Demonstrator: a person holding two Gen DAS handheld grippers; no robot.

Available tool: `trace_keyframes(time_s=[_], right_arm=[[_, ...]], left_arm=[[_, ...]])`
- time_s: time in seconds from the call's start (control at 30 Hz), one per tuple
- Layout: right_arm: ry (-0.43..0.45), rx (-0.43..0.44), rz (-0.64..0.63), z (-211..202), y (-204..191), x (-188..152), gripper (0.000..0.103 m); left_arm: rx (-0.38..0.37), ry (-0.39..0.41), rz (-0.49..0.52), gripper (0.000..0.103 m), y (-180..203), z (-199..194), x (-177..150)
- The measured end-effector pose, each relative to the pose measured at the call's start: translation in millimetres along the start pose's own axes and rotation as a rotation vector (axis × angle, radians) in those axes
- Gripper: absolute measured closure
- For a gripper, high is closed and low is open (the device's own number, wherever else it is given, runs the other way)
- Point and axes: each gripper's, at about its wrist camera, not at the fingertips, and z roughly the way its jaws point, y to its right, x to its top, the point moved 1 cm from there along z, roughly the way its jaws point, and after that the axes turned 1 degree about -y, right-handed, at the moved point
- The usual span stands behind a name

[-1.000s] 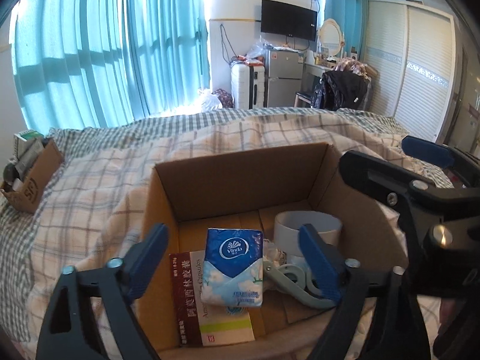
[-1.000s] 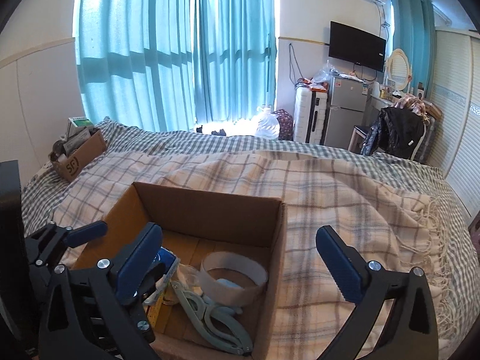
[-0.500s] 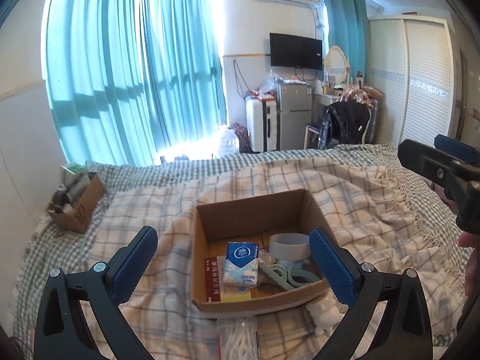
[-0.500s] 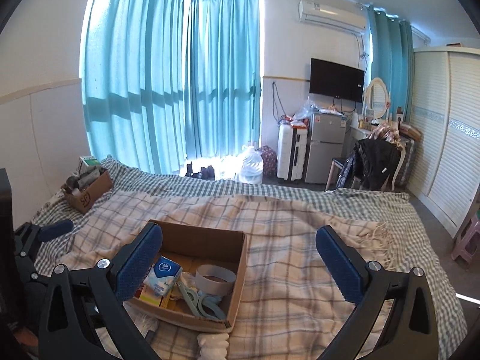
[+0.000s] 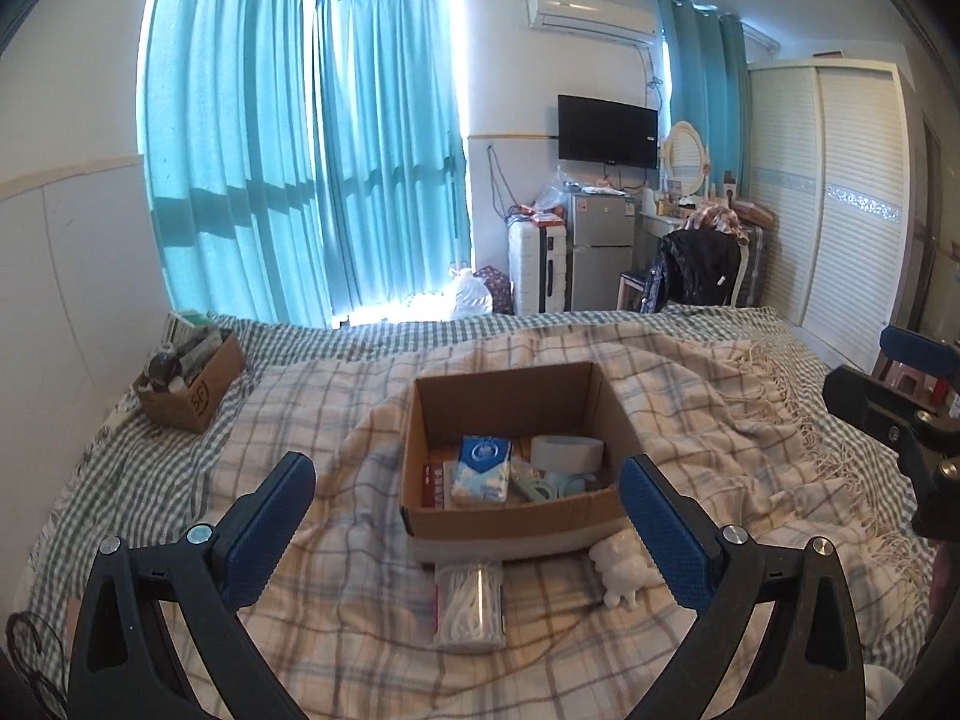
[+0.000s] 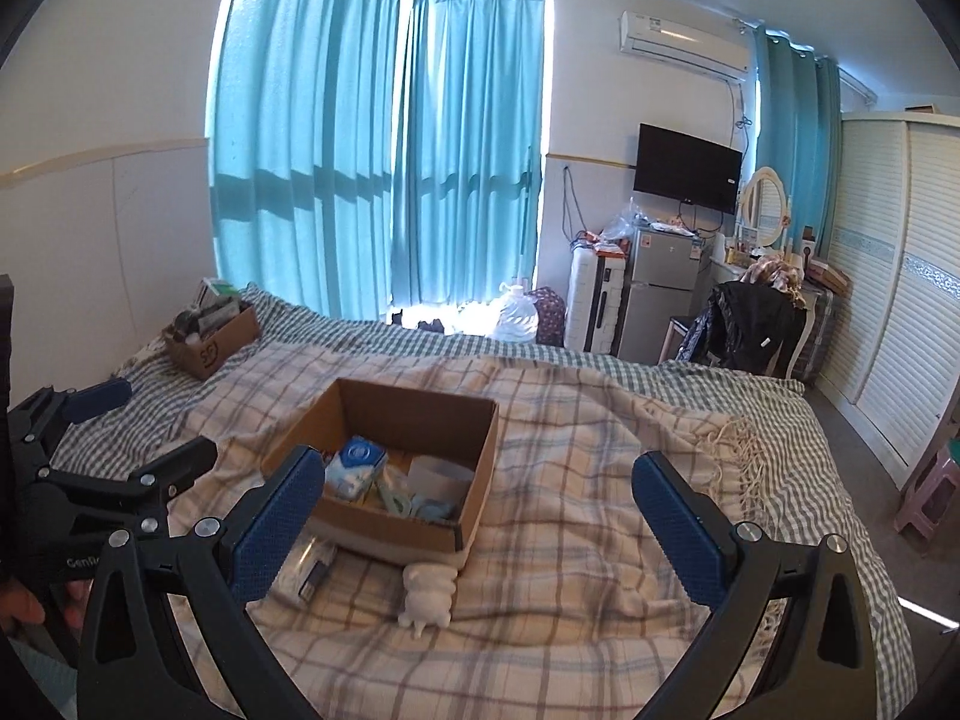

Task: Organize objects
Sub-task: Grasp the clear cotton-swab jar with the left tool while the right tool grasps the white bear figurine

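An open cardboard box sits on the plaid blanket. It holds a blue tissue pack, a red booklet, a white tape roll and pale green clips. In front of the box lie a clear cotton-swab case and a white figurine. My left gripper is open and empty, above the swab case. My right gripper is open and empty, above the figurine.
A second small cardboard box of items stands at the bed's far left by the wall. Beyond the bed are teal curtains, a fridge, a chair with a black jacket and a wardrobe.
Both grippers have pulled back and up from the box. The swab case and figurine in front of the box have come into view.
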Motion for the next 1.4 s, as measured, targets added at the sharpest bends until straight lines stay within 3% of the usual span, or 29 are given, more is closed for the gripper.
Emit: trace_keyframes(time_s=[0.17,0.5,0.93,1.13,1.2,1.3,1.4], right_arm=[[-0.038,0.033,0.017,14.8,-5.5,-35.0,0.0],[-0.169,0.027,0.058,92.6,-16.6,-90.6,0.0],[-0.315,0.036,0.034,173.4,-26.0,-131.8,0.0],[-0.372,0.049,0.024,199.5,-28.1,-143.2,0.0],[-0.386,0.054,0.042,204.8,-25.9,-143.5,0.001],[-0.401,0.059,0.043,211.1,-25.5,-144.3,0.005],[-0.428,0.053,0.027,218.2,-28.9,-147.9,0.016]], left_arm=[[0.03,-0.041,-0.017,0.0,-6.1,15.6,-32.1],[0.05,-0.164,-0.062,0.0,-20.7,79.4,-93.7],[-0.012,-0.301,-0.073,0.002,-11.2,151.8,-140.1],[-0.054,-0.367,-0.046,0.019,-1.7,177.4,-149.6],[-0.068,-0.394,-0.045,0.037,-0.2,183.0,-154.1],[-0.083,-0.395,-0.06,0.04,-1.4,180.8,-156.3],[-0.088,-0.396,-0.073,0.041,-3.3,172.4,-155.1]])
